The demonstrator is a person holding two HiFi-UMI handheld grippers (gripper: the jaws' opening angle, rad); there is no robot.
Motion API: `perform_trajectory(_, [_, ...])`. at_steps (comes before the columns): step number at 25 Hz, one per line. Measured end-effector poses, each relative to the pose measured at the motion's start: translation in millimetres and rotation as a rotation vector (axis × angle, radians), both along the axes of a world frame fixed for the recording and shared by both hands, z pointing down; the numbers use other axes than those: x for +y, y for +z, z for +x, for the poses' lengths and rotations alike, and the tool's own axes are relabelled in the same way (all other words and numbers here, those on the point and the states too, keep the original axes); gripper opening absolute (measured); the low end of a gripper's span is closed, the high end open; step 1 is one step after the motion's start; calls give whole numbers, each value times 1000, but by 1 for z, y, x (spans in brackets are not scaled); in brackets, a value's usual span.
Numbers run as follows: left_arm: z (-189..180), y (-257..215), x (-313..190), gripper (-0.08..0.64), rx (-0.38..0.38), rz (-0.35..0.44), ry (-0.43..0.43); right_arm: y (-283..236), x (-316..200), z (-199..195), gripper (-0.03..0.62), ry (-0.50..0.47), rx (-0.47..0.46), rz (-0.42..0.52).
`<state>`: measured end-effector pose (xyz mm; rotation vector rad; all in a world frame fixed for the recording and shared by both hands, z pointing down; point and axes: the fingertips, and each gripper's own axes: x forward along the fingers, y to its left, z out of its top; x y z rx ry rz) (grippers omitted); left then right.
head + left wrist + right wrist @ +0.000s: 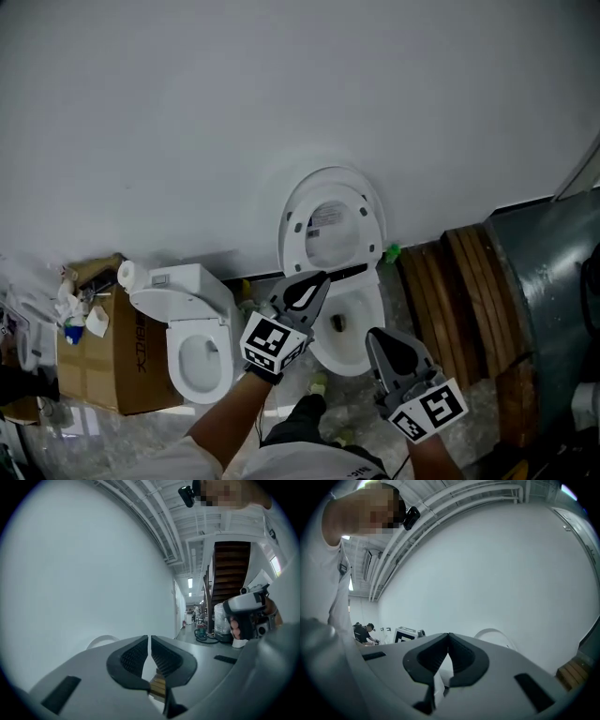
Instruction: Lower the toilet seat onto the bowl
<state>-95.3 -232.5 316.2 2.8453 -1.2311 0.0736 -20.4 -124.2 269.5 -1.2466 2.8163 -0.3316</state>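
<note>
Left claw (317,279) and right claw (374,337) are closed, empty — seemingly the approach; next, catch the upright seat (333,220), centre frame, and tip it onto the bowl (354,323).

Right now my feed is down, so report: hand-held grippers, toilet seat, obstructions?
Left hand-held gripper shut, empty; right hand-held gripper shut, empty. Toilet seat up against wall, untouched. Nothing seen blocking it.

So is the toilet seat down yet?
Not yet, nothing is done. The seat stands straight up against the wall, above the open bowl. Right now the left claw and the right claw are both shut and empty, held in front of the toilet without touching it. What's left is the whole job: tip the seat forward and lower it onto the bowl.
</note>
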Motion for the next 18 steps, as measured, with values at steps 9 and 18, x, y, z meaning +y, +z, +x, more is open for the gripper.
perform_trajectory(9, [-24, 55, -160, 106, -100, 53, -65, 36, -96, -24, 15, 33, -10, -86])
perform_trajectory(18, [-17, 100, -244, 112, -175, 38, -67, 58, -178, -33, 15, 80, 57, -49])
